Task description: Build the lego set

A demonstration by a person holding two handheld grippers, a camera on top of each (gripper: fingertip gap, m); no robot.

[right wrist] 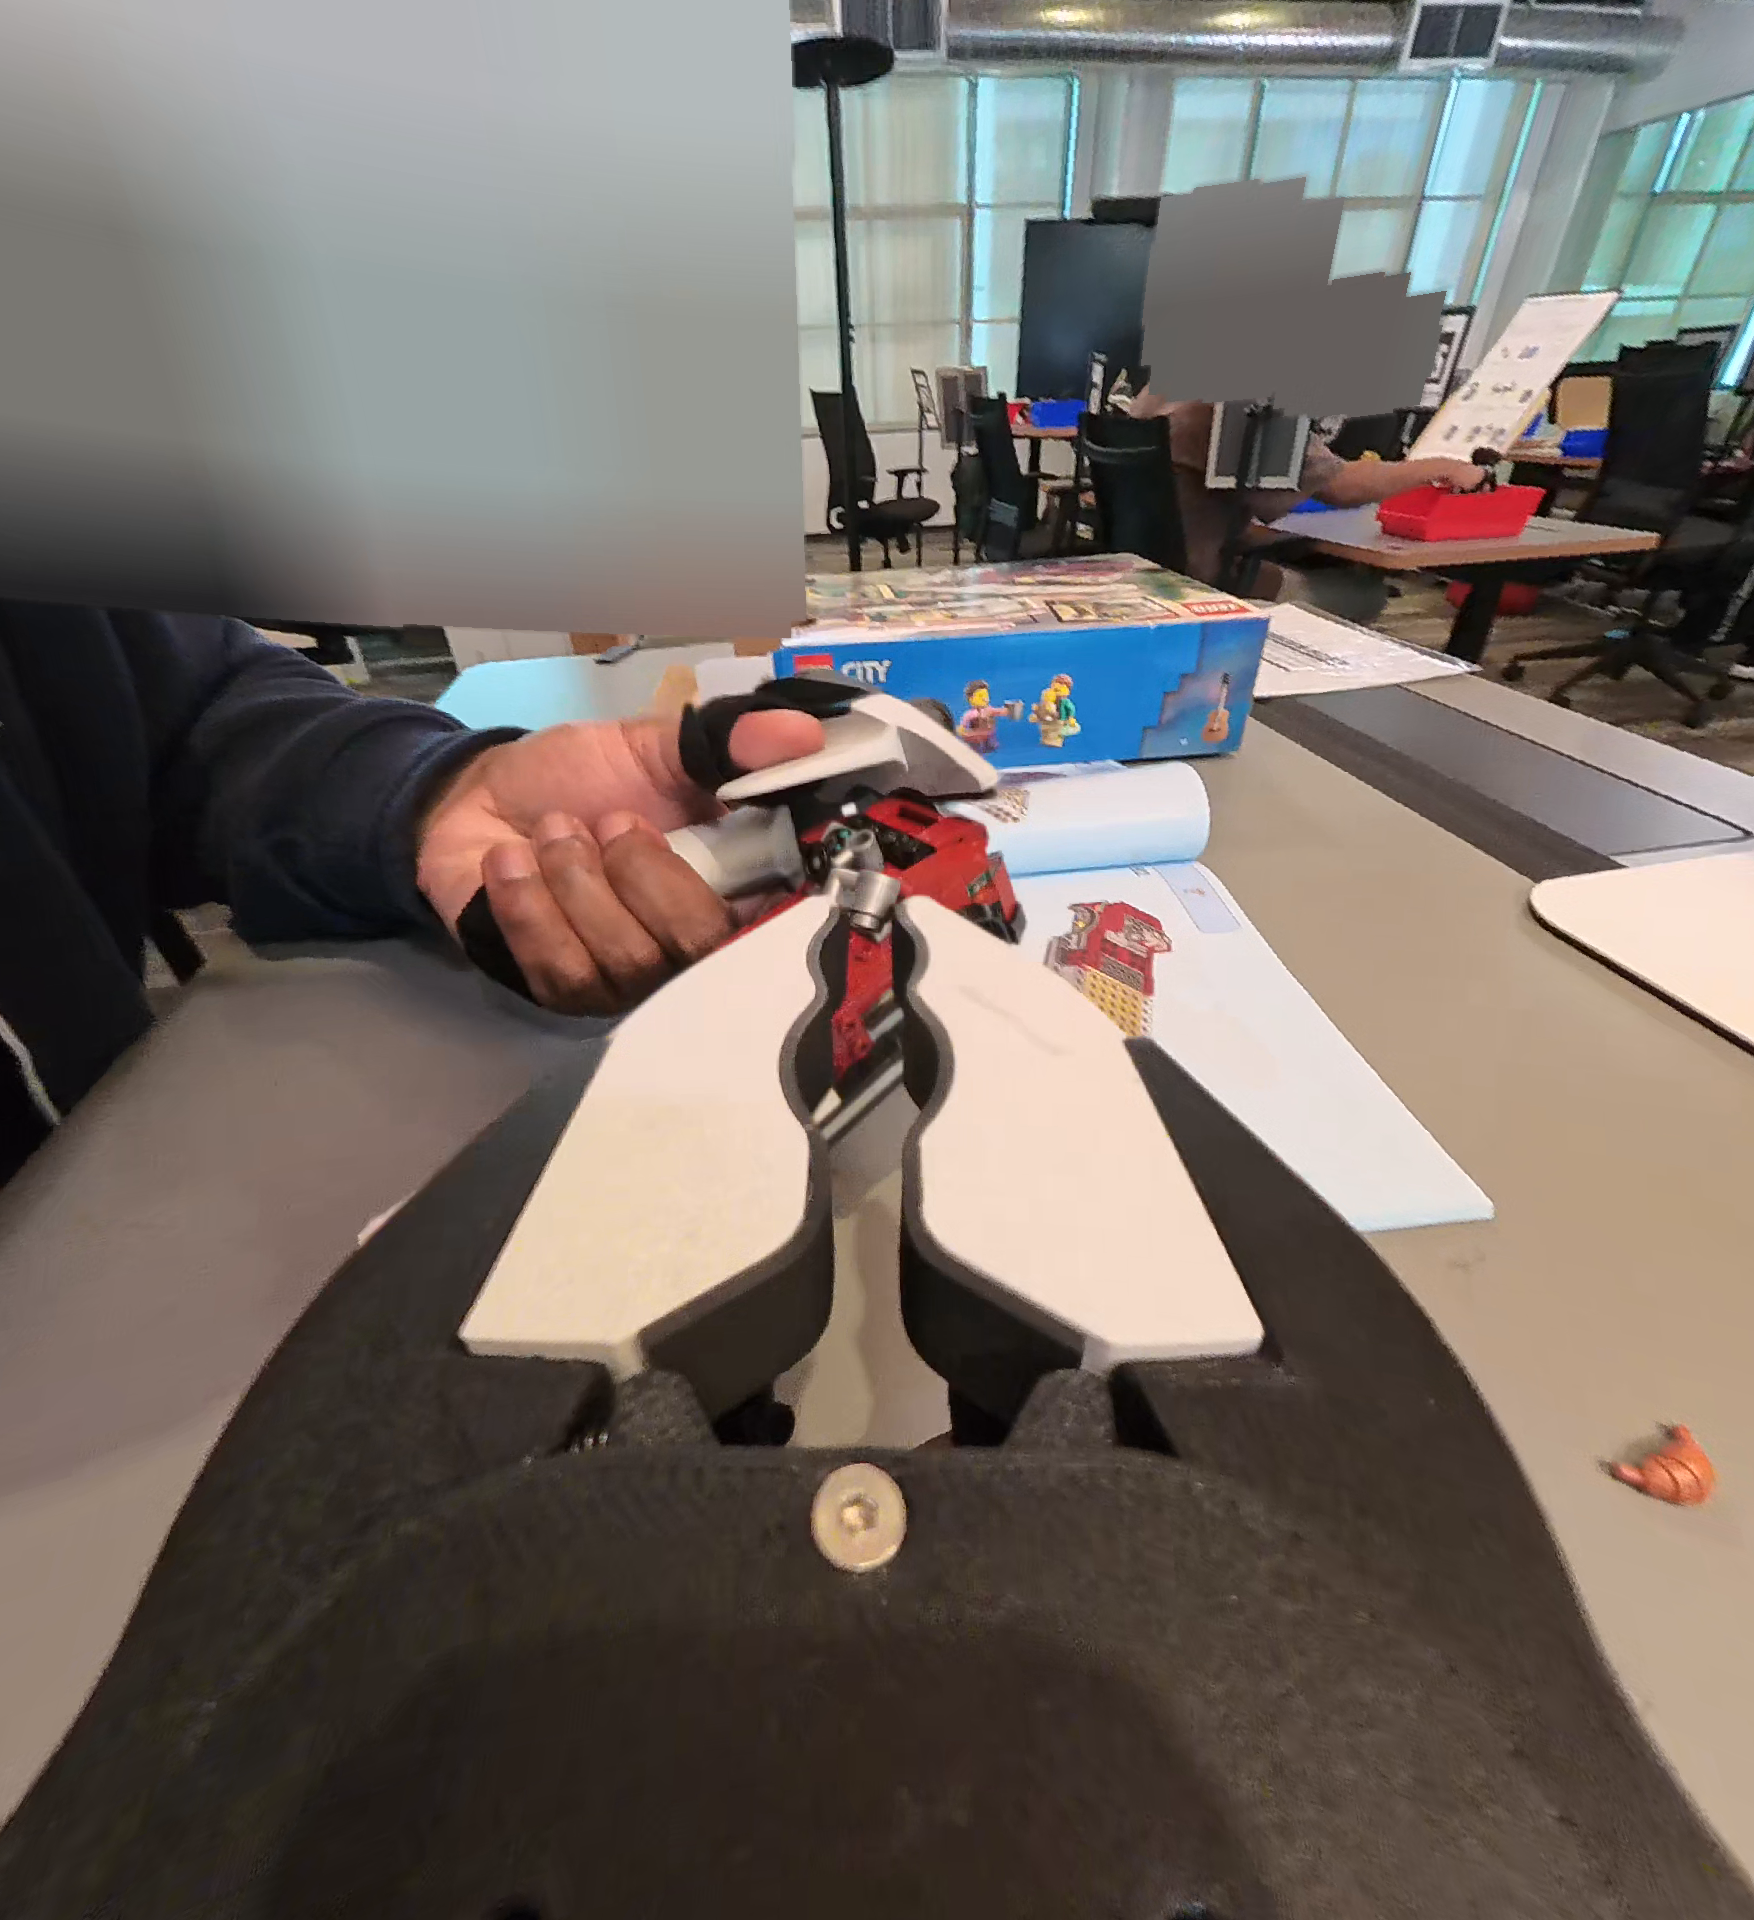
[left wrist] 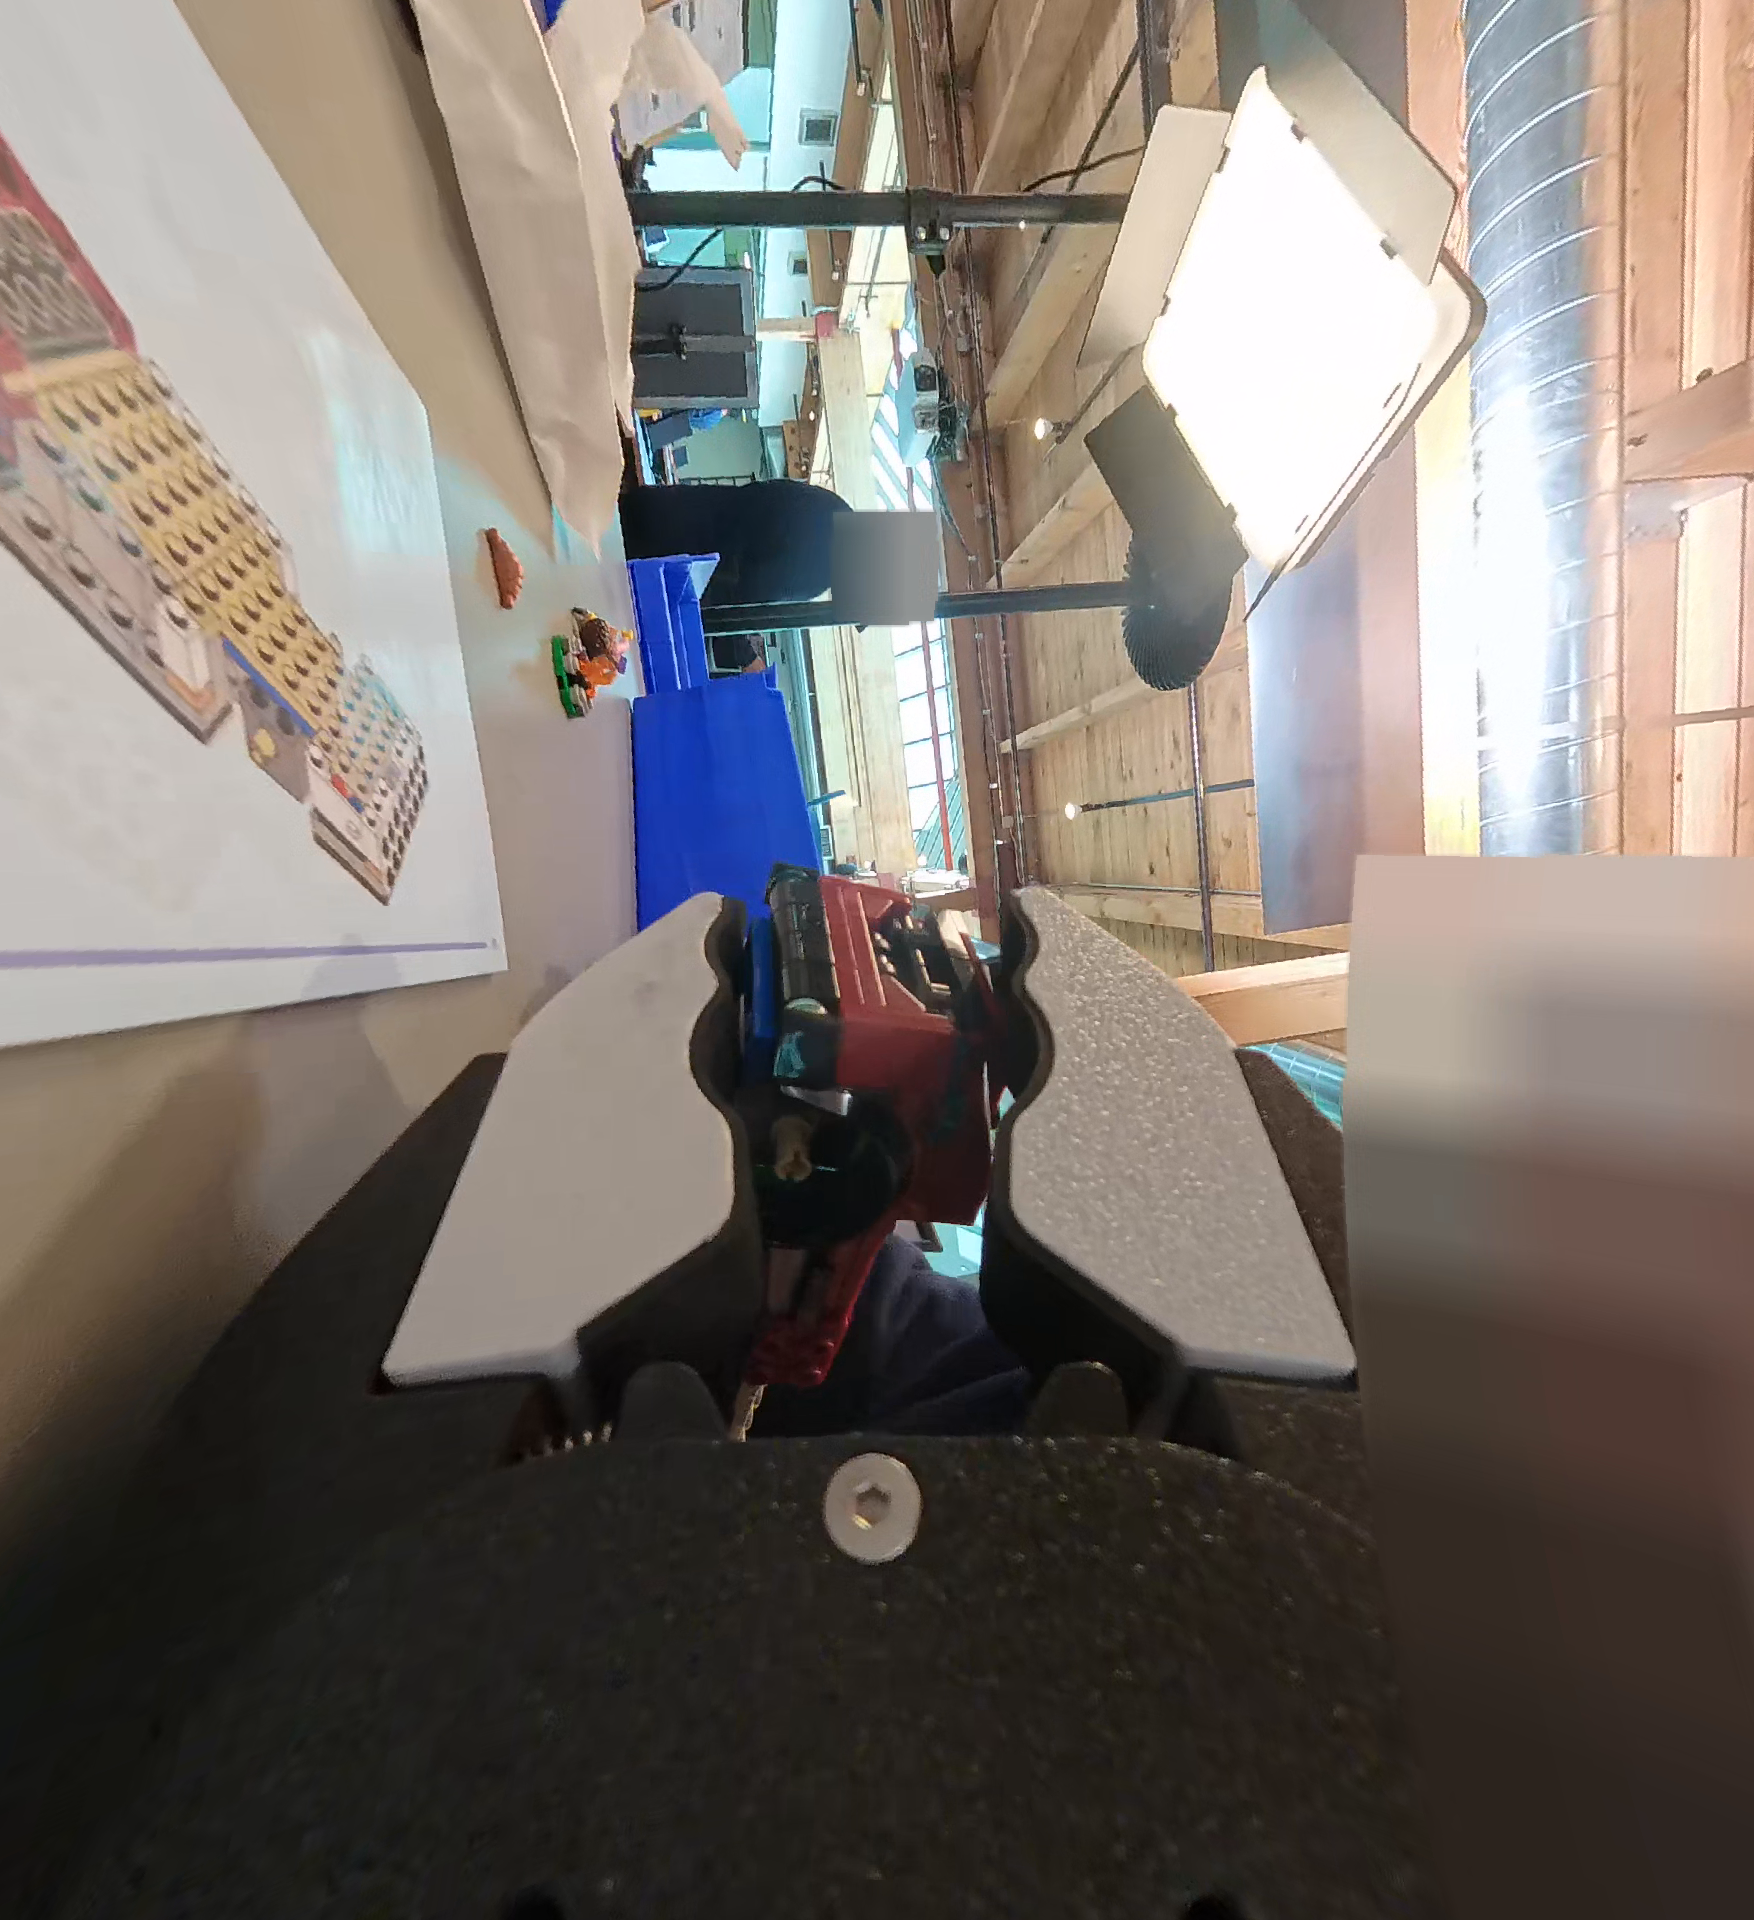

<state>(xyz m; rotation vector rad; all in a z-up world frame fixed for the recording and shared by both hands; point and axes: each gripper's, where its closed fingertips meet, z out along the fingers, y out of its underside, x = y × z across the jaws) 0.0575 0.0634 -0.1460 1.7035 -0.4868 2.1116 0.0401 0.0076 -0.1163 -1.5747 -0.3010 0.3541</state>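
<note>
My left gripper point(left wrist: 868, 914) is turned on its side and shut on a red and black brick-built model point(left wrist: 883, 997), with both pads pressing its sides. In the right wrist view a hand point(right wrist: 582, 852) holds that left gripper point(right wrist: 831, 800) with the red model point(right wrist: 925, 842) above the grey table point(right wrist: 1475, 1091). My right gripper point(right wrist: 865, 914) is nearly closed, its tips pinching a small grey cylindrical piece point(right wrist: 871, 896) that sits against the near end of the model.
An open instruction booklet point(right wrist: 1268, 1039) lies under the model and also shows in the left wrist view point(left wrist: 177, 623). Behind it are a blue toy box point(right wrist: 1039, 696) and blue bins point(left wrist: 707, 800). A small orange-brown piece point(right wrist: 1668, 1470), a minifigure point(left wrist: 587, 665) and a white board point(right wrist: 1704, 935) are on the table. My right fingertips sit around 7 centimeters from my left ones.
</note>
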